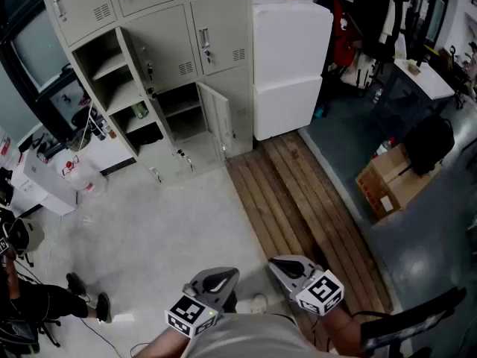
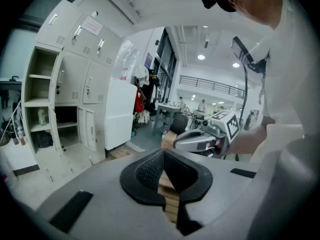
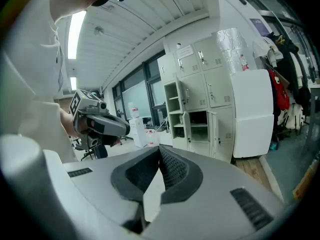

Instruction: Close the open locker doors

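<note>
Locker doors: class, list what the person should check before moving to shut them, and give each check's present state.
1. Left tongs free: ok, shut on nothing.
2. Right tongs free: ok, shut on nothing.
3. Lower middle door closed: not ok, it stands open.
4. Left column compartments closed: not ok, shelves exposed.
5. Tongs near the lockers: not ok, floor lies between.
6. Shelf contents behind the door line: cannot tell.
</note>
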A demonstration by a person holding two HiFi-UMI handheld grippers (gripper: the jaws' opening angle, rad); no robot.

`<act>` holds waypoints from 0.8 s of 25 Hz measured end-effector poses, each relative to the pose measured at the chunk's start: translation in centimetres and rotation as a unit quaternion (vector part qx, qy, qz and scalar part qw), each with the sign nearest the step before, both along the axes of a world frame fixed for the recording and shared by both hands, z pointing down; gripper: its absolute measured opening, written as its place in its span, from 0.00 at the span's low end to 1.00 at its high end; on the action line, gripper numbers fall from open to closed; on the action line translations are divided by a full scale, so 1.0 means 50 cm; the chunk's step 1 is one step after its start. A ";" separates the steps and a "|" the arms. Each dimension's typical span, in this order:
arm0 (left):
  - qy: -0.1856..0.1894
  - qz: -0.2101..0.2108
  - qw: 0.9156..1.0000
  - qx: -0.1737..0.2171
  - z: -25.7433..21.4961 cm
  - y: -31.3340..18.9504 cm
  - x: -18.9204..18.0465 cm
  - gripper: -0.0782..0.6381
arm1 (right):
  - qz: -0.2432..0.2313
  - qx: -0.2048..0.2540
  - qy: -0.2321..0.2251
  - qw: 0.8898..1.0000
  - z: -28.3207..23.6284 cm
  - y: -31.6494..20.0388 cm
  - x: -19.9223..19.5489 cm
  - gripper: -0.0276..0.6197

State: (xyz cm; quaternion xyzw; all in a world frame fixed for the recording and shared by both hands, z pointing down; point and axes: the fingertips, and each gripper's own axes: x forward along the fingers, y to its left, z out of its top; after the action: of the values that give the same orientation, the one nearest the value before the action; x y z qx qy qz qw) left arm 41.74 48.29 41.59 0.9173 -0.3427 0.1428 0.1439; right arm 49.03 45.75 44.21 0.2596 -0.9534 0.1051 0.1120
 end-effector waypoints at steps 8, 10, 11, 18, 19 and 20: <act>0.020 -0.026 0.999 0.017 -0.034 -0.072 -0.087 0.13 | -0.024 0.010 0.010 1.000 -0.032 -0.076 -0.096 0.07; 0.029 -0.039 0.999 0.021 -0.038 -0.101 -0.121 0.13 | -0.035 0.013 0.021 0.999 -0.035 -0.105 -0.130 0.07; 0.032 -0.044 0.998 0.024 -0.041 -0.114 -0.138 0.13 | -0.039 0.014 0.023 0.999 -0.038 -0.120 -0.148 0.07; 0.030 -0.073 0.996 0.043 -0.068 -0.195 -0.276 0.13 | -0.059 0.021 0.030 0.998 -0.078 -0.229 -0.296 0.07; 0.028 -0.076 0.996 0.044 -0.070 -0.203 -0.294 0.12 | -0.062 0.025 0.030 0.997 -0.083 -0.242 -0.315 0.07; 0.027 -0.078 0.996 0.044 -0.069 -0.211 -0.312 0.13 | -0.063 0.029 0.029 0.997 -0.087 -0.255 -0.334 0.07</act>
State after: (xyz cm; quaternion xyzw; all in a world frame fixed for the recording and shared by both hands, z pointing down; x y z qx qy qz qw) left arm 26.13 37.75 38.15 0.8969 -0.4151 0.0907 0.1229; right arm 32.35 33.02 39.87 0.2050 -0.9669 0.0626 0.1387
